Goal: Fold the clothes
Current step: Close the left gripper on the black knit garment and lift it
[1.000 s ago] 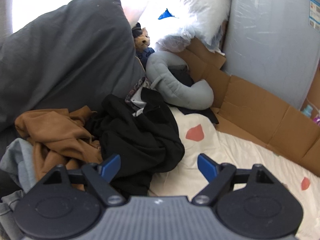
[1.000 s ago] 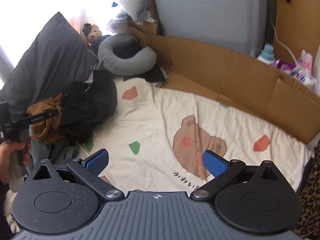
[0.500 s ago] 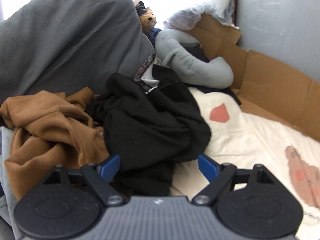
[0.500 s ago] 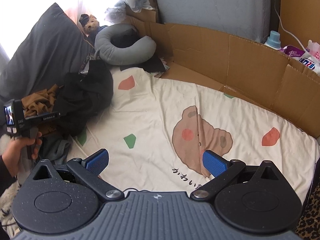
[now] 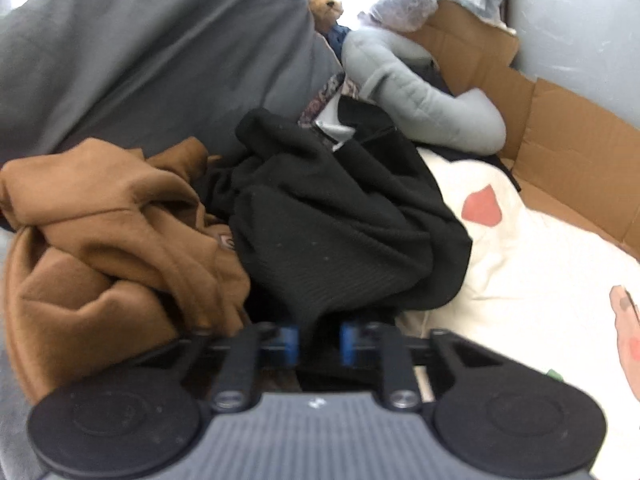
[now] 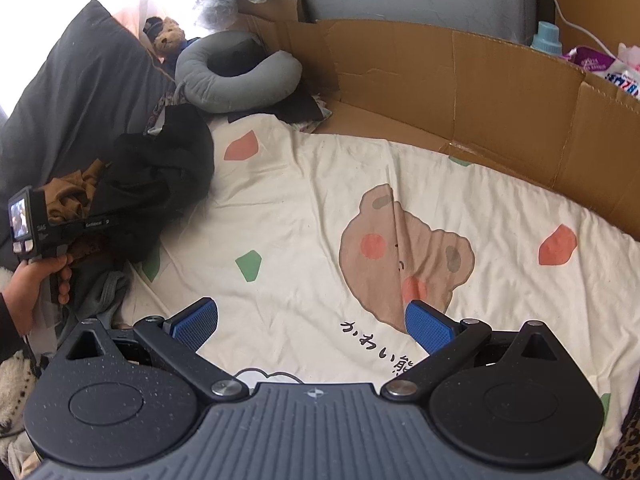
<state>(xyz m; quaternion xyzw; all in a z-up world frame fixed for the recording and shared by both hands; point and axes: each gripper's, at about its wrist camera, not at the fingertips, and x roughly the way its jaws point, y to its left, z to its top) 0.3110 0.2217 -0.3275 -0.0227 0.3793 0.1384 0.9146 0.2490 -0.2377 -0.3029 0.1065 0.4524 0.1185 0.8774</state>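
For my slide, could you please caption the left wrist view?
Left tool closing on black garment beside brown garment.

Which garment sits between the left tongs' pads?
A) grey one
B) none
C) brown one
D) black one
D: in the left wrist view the closing left tongs have a fold of the black garment between the blue pads; the brown garment lies off to the side.
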